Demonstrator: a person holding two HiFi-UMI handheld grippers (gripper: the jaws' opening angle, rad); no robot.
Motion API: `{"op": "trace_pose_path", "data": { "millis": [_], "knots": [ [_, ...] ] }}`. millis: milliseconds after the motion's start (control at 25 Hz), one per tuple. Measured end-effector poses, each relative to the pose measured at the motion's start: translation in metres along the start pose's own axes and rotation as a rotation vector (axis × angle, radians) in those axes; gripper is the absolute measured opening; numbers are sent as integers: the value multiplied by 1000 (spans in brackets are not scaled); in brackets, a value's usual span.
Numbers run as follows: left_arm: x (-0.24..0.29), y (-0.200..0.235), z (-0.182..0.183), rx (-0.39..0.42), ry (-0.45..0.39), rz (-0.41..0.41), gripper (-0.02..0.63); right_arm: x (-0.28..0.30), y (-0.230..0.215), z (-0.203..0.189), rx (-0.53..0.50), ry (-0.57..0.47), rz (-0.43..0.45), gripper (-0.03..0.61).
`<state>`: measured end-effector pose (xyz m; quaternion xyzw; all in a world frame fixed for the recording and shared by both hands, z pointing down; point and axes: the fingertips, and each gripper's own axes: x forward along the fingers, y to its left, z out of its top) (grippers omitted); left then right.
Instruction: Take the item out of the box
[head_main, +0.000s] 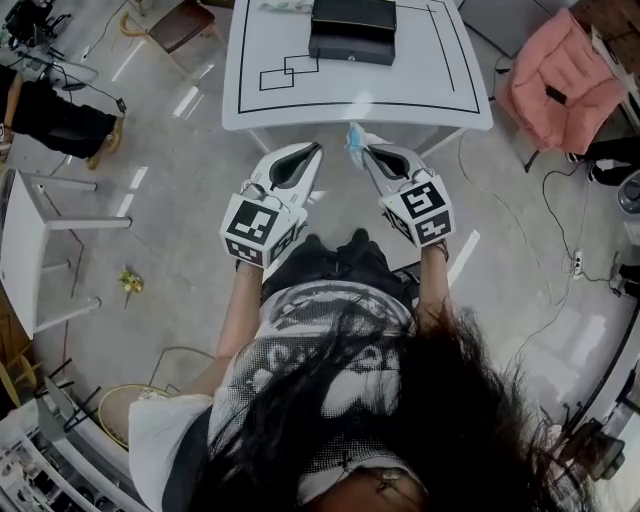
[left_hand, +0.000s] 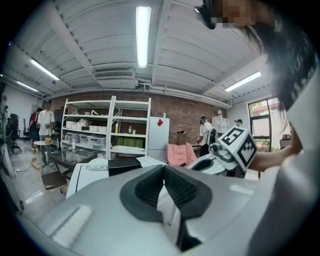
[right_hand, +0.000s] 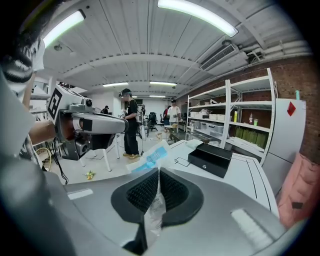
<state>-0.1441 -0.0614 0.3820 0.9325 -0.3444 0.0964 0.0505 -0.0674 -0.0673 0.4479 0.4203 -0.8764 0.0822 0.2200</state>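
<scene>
Your right gripper (right_hand: 158, 171) is clenched on a clear plastic packet with a blue-white strip (right_hand: 151, 159) poking past its tips. Your left gripper (left_hand: 164, 167), alongside, is closed on nothing. Ahead, the flat black box (head_main: 352, 30) sits shut on the white table (head_main: 270, 100). The packet is clear of the box, so removal looks complete; any set-down needs bare tabletop.
</scene>
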Motion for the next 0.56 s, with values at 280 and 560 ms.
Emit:
{"op": "trace_pose_path", "data": {
  "millis": [280,560],
  "knots": [
    [-6,2,3,-4,-9,-9,0,-1,6,5,-4,1,-8,11],
    [-15,2,0,-2,-9,-16,0,0,17,4,-7,1,-13,11]
  ]
}}
